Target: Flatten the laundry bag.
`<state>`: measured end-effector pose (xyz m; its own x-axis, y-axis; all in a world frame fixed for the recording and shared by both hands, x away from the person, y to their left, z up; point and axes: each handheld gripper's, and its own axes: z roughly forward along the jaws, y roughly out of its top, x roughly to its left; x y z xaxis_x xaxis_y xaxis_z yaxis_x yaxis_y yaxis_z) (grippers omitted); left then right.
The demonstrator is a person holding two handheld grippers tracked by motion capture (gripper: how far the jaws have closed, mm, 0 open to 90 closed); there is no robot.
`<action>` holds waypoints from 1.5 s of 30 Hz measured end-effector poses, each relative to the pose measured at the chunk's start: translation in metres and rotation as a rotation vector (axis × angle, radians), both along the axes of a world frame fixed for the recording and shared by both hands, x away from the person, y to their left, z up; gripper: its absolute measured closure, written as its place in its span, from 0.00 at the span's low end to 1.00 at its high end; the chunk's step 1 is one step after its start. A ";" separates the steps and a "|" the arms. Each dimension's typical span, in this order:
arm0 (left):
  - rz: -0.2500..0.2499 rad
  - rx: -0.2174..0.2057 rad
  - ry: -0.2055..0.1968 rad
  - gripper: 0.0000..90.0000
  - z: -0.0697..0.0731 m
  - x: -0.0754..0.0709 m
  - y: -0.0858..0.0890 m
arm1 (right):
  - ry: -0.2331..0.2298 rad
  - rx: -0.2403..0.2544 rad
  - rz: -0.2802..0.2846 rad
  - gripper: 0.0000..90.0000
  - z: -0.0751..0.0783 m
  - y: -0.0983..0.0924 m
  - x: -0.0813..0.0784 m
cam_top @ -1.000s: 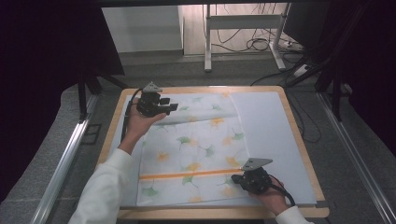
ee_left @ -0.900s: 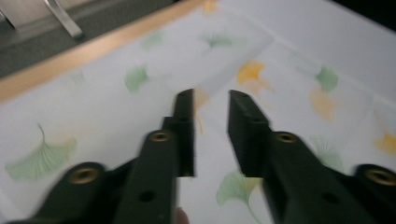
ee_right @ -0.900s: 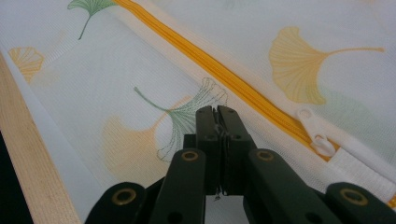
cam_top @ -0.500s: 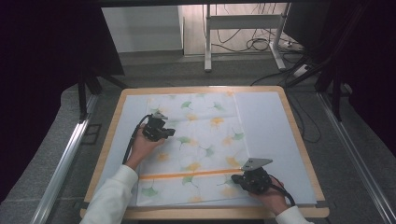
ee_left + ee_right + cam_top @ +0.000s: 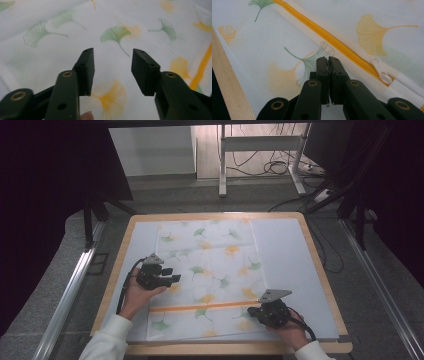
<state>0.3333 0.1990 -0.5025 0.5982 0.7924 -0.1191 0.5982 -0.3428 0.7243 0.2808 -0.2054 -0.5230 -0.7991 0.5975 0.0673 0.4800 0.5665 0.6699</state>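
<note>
A white mesh bag (image 5: 210,265) printed with green and orange ginkgo leaves lies flat on the table, and an orange zipper (image 5: 200,307) runs across its near part. My left gripper (image 5: 175,279) hovers over the bag's left side. Its jaws have just been opening, and there is nothing between them (image 5: 113,53), only the printed cloth below. My right gripper (image 5: 256,310) rests low on the bag's near right part. It is shut (image 5: 327,60), just short of the zipper (image 5: 324,35), with the white zipper pull (image 5: 381,71) to its right.
The bag lies on a pale mat (image 5: 285,250) on a wooden-rimmed table (image 5: 320,270), whose edge (image 5: 222,80) shows beside the right gripper. Metal rails run along both sides of the table, with cables and a stand on the floor beyond.
My left gripper came from the bag's far left corner toward me and lower, over the bag's left middle, and now stands open. The right gripper has stayed put.
</note>
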 end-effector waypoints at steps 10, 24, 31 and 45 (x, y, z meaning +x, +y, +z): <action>0.148 0.071 0.057 0.32 -0.004 -0.055 0.028 | -0.010 -0.015 0.008 0.95 0.001 0.000 -0.002; 0.192 0.109 0.127 0.32 -0.020 -0.074 0.023 | -0.031 -0.006 -0.018 0.70 0.006 0.001 -0.003; 0.176 0.135 0.167 0.40 -0.027 -0.072 0.021 | -0.037 0.014 -0.062 0.67 0.009 -0.008 0.001; 0.094 0.118 0.179 0.92 -0.023 -0.071 0.012 | -0.060 0.030 -0.102 0.66 0.014 -0.014 0.001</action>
